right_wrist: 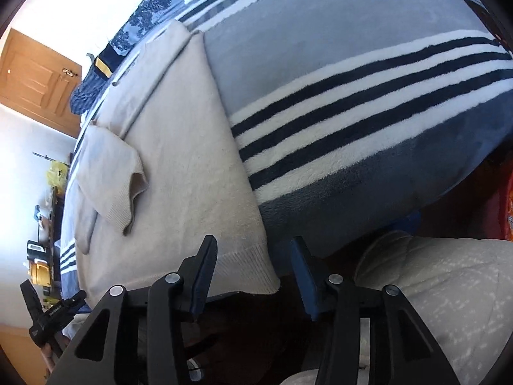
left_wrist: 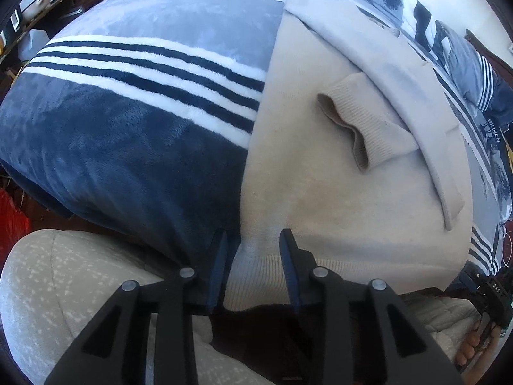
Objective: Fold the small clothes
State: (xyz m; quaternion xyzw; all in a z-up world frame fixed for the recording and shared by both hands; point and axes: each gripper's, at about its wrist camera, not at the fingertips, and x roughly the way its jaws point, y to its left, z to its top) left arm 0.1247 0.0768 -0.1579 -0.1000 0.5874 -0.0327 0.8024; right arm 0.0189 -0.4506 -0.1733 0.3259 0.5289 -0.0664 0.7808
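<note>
A cream knit sweater (left_wrist: 336, 192) lies flat on a striped blue blanket (left_wrist: 128, 134), both sleeves folded across its body. Its ribbed hem faces me at the bed's near edge. My left gripper (left_wrist: 256, 240) is open, its jaws either side of the hem's left corner, not closed on it. In the right wrist view the sweater (right_wrist: 179, 173) fills the left half. My right gripper (right_wrist: 253, 250) is open, its jaws either side of the hem's right corner (right_wrist: 266, 279). The left gripper also shows at the lower left of the right wrist view (right_wrist: 51, 308).
The blanket (right_wrist: 368, 96) covers a bed, with dark clothes (left_wrist: 481, 77) piled at its far side. A quilted cream cushion (left_wrist: 64, 288) lies below the bed edge, also in the right wrist view (right_wrist: 449, 288). A wooden door (right_wrist: 38, 80) and cluttered shelves (right_wrist: 41, 224) are at the left.
</note>
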